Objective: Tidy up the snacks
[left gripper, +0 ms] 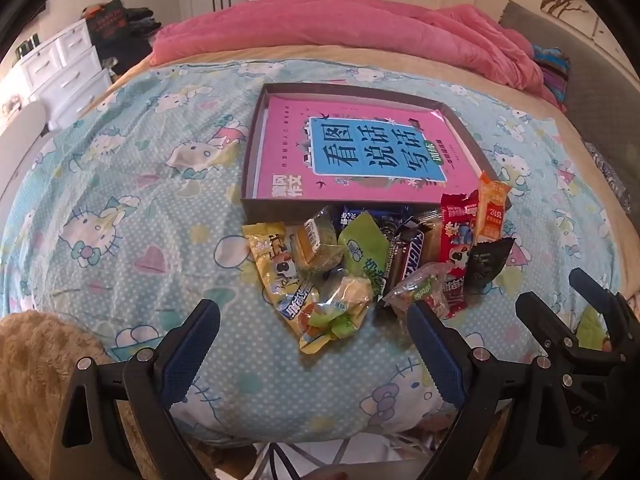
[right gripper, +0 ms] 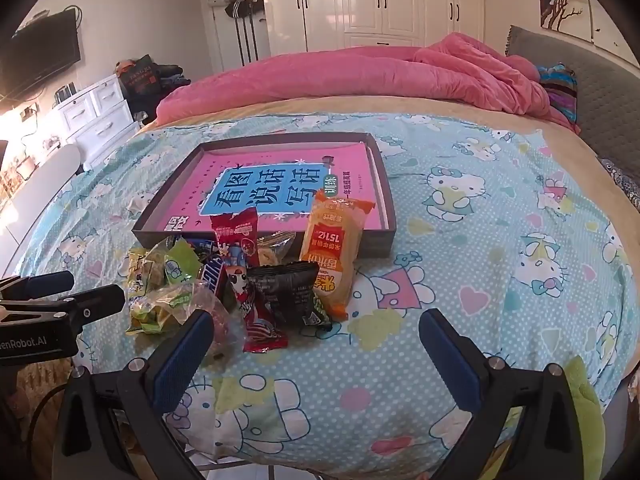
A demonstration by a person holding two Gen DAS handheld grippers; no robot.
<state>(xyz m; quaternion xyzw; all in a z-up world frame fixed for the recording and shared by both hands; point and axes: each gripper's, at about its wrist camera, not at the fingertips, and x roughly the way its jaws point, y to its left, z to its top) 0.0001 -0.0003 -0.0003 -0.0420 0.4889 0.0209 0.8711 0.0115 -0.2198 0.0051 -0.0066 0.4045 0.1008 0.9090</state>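
Both my grippers hang over the near edge of the bed, jaws wide, nothing between them: left gripper (left gripper: 314,330), right gripper (right gripper: 316,338). The heap of wrapped snacks (left gripper: 372,264) lies on the light-blue cartoon-cat bedsheet (left gripper: 132,200), touching the near wall of the shallow dark cardboard box (left gripper: 280,206) that holds a pink book (left gripper: 360,152). The orange-and-yellow packet (right gripper: 334,250) leans on that wall at the heap's right end.

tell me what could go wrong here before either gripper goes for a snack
1. The snacks overlap in a tight heap, so the open left gripper may pinch two wrappers at once.
2. The orange pack leans on the tray's front wall; pulling nearby items could topple it.
3. The soft bedsheet may bunch up between the right gripper's open fingers.
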